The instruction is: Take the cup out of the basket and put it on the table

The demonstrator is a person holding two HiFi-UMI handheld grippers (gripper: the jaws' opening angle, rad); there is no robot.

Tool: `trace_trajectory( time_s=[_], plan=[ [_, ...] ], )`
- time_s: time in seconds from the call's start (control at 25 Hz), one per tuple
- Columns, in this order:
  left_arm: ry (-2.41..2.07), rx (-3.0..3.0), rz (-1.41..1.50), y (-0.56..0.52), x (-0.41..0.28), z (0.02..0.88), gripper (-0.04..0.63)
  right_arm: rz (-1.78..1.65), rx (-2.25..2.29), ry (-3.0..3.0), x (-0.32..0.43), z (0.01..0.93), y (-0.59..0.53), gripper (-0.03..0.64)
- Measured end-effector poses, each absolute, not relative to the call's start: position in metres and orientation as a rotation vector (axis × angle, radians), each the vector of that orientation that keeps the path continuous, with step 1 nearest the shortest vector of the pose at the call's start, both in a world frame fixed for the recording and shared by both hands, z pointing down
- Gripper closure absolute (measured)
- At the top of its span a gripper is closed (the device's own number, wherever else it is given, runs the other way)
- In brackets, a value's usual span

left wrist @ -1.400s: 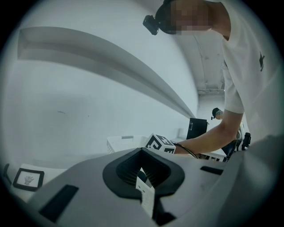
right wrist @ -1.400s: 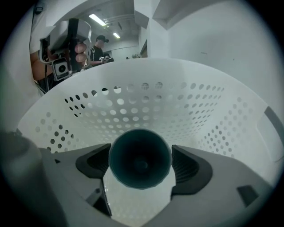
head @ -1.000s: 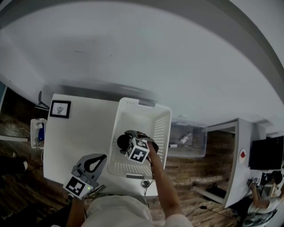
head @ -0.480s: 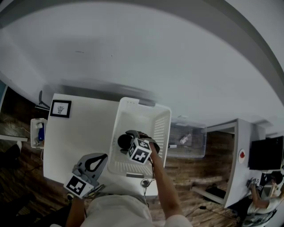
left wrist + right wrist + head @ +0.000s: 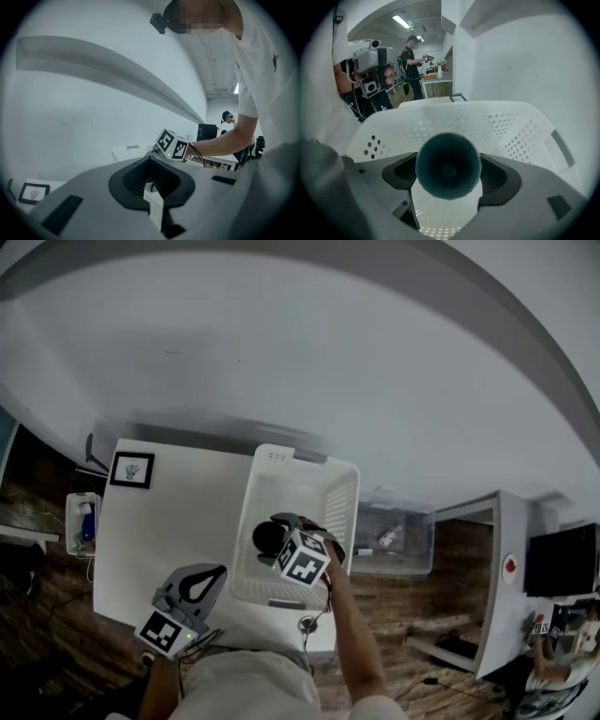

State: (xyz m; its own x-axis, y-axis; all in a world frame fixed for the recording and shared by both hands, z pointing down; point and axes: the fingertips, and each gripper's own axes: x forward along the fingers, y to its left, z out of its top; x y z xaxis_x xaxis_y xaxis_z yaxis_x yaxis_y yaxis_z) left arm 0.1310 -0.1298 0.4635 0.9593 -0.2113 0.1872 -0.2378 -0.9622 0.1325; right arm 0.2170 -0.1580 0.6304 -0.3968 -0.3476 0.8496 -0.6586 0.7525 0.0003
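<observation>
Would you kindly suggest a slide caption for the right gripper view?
Right gripper shut on a dark cup, mouth toward the camera, white basket behind.

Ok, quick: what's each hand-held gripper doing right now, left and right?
Left hand-held gripper: shut, holding nothing.
Right hand-held gripper: shut on the dark cup.

R gripper point(image 5: 273, 536) w/ cup point(image 5: 264, 538) (dark), in basket point(image 5: 343, 507)

White wall point(image 5: 281, 334), wood floor point(image 5: 403, 606), seemingly strip lights point(image 5: 401, 21) overhead.
</observation>
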Motion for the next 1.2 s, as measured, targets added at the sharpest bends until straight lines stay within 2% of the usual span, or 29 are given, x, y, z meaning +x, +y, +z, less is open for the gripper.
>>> trace_trajectory(
  time_s=[1.2],
  plan=[
    [-0.363, 3.021, 0.224, -0.097, 0.083, 0.448, 0.594, 0.233, 0.873, -2.085, 0.182, 0.489, -0.128, 0.229]
  ],
)
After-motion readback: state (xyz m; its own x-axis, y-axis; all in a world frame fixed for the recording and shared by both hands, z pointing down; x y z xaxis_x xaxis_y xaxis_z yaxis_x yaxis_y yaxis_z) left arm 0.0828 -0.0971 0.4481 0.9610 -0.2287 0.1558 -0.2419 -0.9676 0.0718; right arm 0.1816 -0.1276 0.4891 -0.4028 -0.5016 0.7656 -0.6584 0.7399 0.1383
